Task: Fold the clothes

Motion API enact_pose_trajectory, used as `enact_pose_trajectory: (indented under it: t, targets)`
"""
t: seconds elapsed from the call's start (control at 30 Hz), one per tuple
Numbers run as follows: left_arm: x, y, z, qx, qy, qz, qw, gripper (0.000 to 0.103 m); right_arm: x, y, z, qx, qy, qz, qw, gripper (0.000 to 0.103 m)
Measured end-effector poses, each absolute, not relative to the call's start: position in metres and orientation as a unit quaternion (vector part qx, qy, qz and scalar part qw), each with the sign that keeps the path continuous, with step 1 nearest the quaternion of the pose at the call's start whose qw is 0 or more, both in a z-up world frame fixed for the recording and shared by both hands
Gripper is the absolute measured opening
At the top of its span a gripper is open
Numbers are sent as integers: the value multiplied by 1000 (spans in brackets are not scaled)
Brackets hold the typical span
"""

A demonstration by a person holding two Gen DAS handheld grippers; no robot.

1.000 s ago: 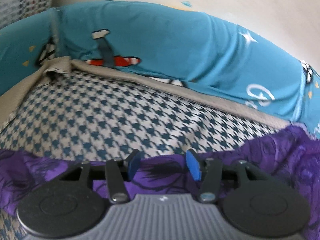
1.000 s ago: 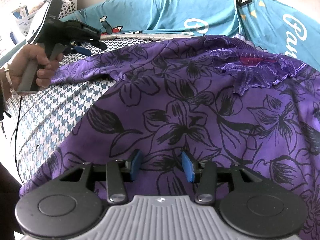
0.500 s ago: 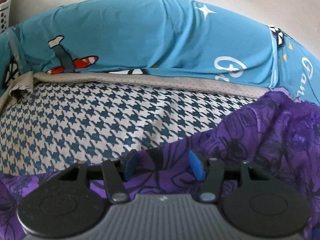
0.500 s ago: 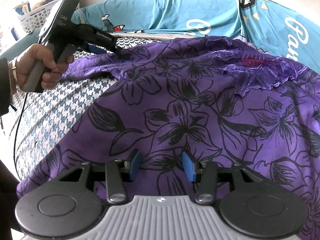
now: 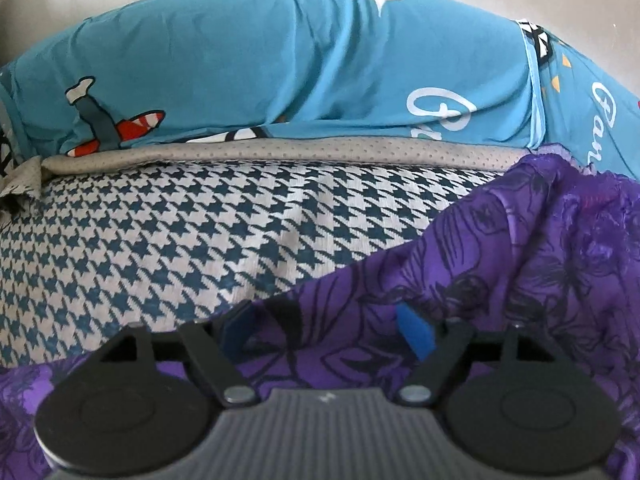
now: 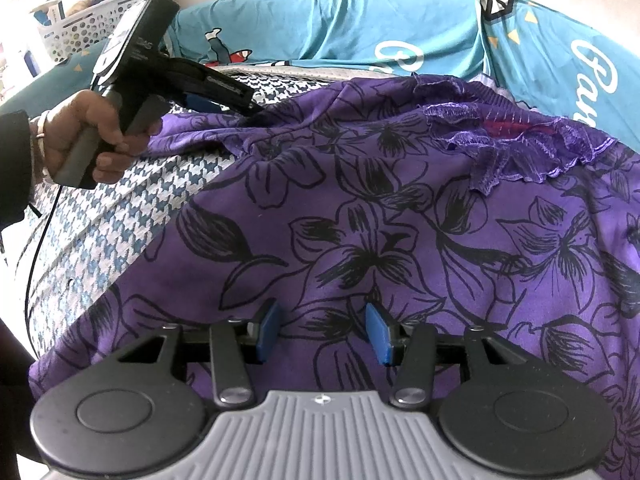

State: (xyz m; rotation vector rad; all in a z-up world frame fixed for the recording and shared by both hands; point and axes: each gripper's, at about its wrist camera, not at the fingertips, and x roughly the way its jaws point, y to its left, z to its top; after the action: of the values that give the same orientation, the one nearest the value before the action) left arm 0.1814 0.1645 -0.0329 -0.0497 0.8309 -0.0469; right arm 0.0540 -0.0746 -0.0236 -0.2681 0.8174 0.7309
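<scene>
Folding looks barely started, judging from how the cloth lies. At the far left of the right wrist view a white basket (image 6: 86, 28) stands beyond the bed. Next to it a hand (image 6: 86, 136) carries the left gripper (image 5: 326, 328), whose tips reach the far left corner of the purple floral garment (image 6: 360, 216); its jaws are opening, with the cloth's edge lying between the blue pads (image 5: 416, 334) but not pinched. The houndstooth bed cover (image 5: 160, 240) shows bare to the left of the garment, with teal pillows (image 5: 300, 60) along the far side. Further right, the garment is spread mostly flat, its lace collar (image 6: 512, 148) toward the far right. The right gripper (image 6: 322, 330) hovers at the near edge, jaws apart, nothing pinched. No fold is visible yet; every fold appears left to do.
</scene>
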Motion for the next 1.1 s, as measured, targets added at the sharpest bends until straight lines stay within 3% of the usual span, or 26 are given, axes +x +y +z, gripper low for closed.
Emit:
enact_pose_trajectory:
  t: [0.13, 0.2, 0.37, 0.43, 0.83, 1.0, 1.1]
  targets:
    - [183, 160, -36, -15, 402, -26, 915, 70, 54, -74, -24, -126, 388, 346, 845, 49]
    - [183, 157, -35, -14, 401, -29, 916, 60, 55, -74, -24, -126, 388, 346, 845, 49]
    - [183, 143, -31, 6, 391, -43, 919, 17, 55, -74, -25, -125, 388, 346, 845, 49]
    - [183, 134, -29, 27, 385, -48, 921, 9, 55, -74, -25, -125, 387, 345, 845, 50]
    - [187, 122, -8, 108, 315, 113, 936, 0, 56, -74, -24, -113, 393, 343, 845, 50]
    - [197, 169, -15, 9, 354, 188, 916, 0, 57, -76, -23, -110, 394, 345, 845, 50]
    - [194, 188, -13, -66, 362, 162, 916, 6, 58, -77, -23, -108, 396, 344, 844, 50]
